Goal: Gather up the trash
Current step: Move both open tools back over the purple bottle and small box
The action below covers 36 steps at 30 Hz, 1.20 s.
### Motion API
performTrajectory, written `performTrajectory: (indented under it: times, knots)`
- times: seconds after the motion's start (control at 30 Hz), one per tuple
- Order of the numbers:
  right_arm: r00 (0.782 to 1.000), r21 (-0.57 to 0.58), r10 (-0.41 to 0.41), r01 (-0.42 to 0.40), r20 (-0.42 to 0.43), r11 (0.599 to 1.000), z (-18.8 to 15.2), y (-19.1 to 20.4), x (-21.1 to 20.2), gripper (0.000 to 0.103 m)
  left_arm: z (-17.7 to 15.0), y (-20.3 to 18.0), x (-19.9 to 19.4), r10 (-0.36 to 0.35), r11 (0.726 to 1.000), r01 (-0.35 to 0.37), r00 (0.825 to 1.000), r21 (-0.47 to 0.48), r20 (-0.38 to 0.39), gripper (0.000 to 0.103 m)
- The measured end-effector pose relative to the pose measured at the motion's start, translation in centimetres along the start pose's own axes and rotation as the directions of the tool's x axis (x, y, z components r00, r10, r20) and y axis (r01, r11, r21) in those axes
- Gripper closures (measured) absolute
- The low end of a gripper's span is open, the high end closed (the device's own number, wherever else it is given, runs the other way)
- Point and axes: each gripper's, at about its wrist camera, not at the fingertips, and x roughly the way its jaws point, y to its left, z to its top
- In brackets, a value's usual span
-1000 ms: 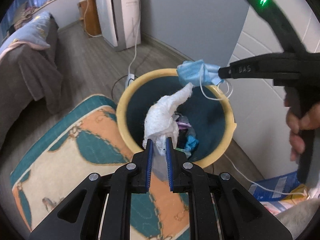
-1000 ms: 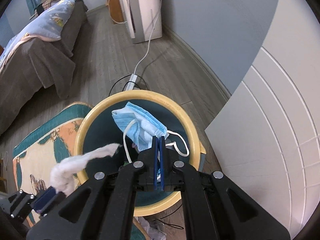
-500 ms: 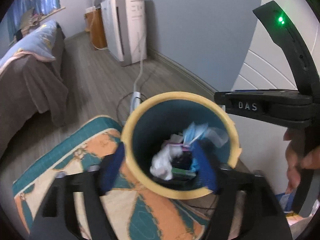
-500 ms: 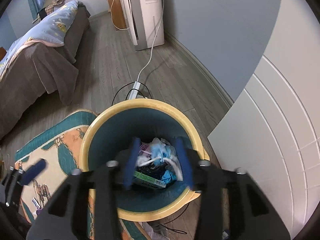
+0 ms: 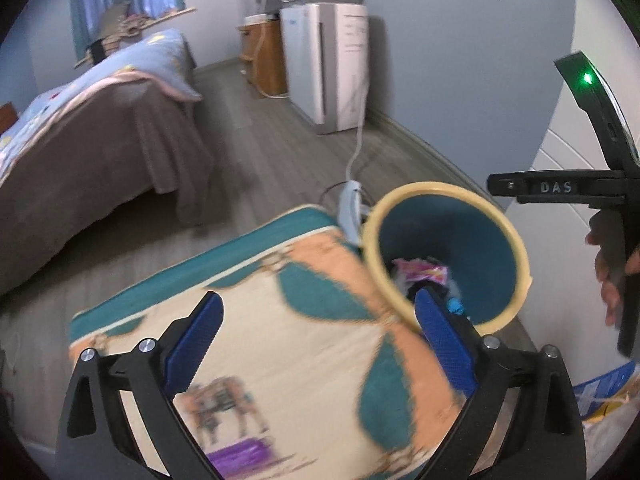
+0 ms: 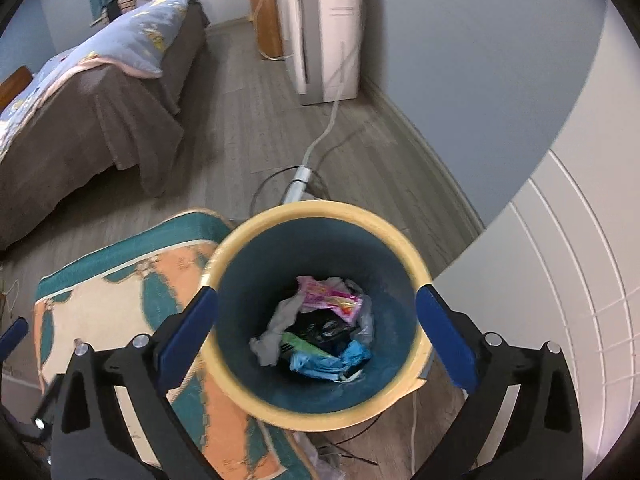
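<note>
The yellow-rimmed teal bin (image 6: 320,209) stands on the floor below my right gripper (image 6: 317,295). Its jaws are opening wide, with nothing between them. In the bin lie a white tissue (image 6: 276,332), a blue face mask (image 6: 328,360) and a pink wrapper (image 6: 328,294) among other trash. My left gripper (image 5: 318,300) hangs over the patterned mat (image 5: 280,320), left of the bin (image 5: 436,191); its jaws are also opening and hold nothing. The right gripper's body (image 5: 560,188) and a hand (image 5: 608,276) show at the right of the left wrist view.
A bed with a brown cover (image 5: 100,128) fills the left. A white appliance (image 5: 336,64) stands at the back wall, and its cable runs to a power strip (image 5: 350,204) behind the bin. A white panelled door (image 6: 540,280) is to the right. A purple scrap (image 5: 240,454) lies on the mat.
Both grippers went from shut to wide open. The tissue and the face mask left them and now lie in the bin. The left gripper swung left, off the bin and over the mat.
</note>
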Motion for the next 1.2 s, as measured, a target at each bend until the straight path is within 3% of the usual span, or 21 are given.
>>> performTrajectory:
  times: [0.33,0.5,0.7,0.87,1.03,1.2]
  knots:
    - [0.993,-0.079,0.114,-0.115,-0.014,0.990,-1.3,6.3,-1.6,0.006,-4.0,9.2,-5.8,0.126,0.985,-0.126,0.992,-0.119,-0.010,0.006]
    - [0.993,-0.226,0.116,-0.113,0.001,0.968,-3.0,11.3,-2.8,0.006,-6.1,12.4,-7.9,0.143,0.968,-0.145,0.989,-0.204,-0.025,0.006]
    - [0.992,-0.409,0.127,-0.126,-0.023,0.904,-6.3,16.6,-2.7,0.006,-8.4,15.2,-9.0,0.158,0.946,-0.158,0.987,-0.283,-0.023,0.006]
    - [0.980,-0.493,0.169,-0.200,-0.108,0.847,-9.8,21.3,-1.7,0.006,-10.6,17.2,-7.7,0.174,0.928,-0.190,0.982,-0.322,-0.078,0.006]
    - [0.961,-0.533,0.195,-0.271,-0.197,0.802,-13.0,25.6,-0.3,0.006,-12.7,19.0,-6.2,0.215,0.925,-0.253,0.964,-0.285,-0.157,0.006]
    - [0.951,-0.627,0.172,-0.299,-0.257,0.720,-16.2,29.5,1.2,0.006,-14.5,21.5,-5.8,0.244,0.910,-0.298,0.947,-0.287,-0.212,0.006]
